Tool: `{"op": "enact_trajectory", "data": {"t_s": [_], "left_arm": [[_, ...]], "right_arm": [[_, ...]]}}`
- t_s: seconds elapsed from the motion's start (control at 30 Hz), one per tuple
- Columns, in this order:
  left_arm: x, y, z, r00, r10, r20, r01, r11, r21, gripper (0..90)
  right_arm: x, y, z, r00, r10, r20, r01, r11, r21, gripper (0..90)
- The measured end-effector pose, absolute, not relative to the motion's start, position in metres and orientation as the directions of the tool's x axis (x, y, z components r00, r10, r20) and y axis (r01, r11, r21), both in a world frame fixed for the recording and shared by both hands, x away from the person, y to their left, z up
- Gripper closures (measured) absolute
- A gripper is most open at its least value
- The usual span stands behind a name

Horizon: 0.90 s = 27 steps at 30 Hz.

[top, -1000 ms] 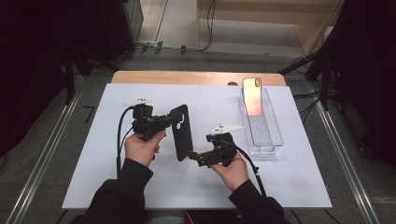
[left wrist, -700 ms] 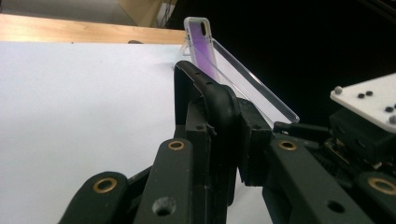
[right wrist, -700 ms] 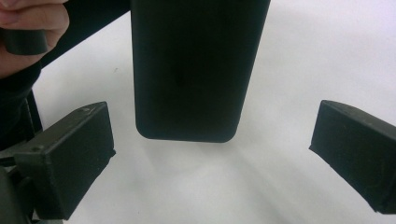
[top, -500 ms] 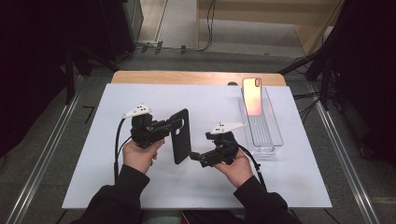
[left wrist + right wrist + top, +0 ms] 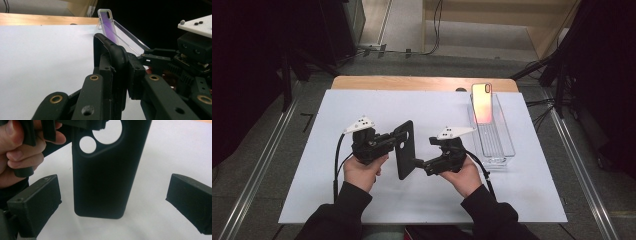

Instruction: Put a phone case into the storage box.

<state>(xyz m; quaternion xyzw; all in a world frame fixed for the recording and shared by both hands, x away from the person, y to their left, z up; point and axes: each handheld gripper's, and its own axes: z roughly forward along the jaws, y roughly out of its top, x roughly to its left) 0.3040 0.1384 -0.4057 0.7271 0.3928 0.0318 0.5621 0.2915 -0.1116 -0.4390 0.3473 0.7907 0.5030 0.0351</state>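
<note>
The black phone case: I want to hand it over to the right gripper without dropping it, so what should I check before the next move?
1. Left gripper clamped on the black phone case at its camera-hole end: ok.
2. Right gripper jaws open wide enough to take the case: ok.
3. Case sits between the right jaws: ok; in the right gripper view the pads stand clear of both edges.
4. Case held off the white table: cannot tell.
5. Clear tray with the upright phone apart from both hands: ok.
</note>
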Motion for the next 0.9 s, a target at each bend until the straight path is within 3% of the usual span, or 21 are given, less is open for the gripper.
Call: {"op": "enact_trajectory", "data": {"t_s": [0.9], "left_arm": [[0.284, 0.118, -0.409, 0.699, 0.581, -0.416, 0.557, -0.078, 0.827, 78.0]], "right_arm": [[0.293, -0.100, -0.434, -0.712, 0.618, 0.334, 0.551, 0.195, 0.812, 0.0]]}}
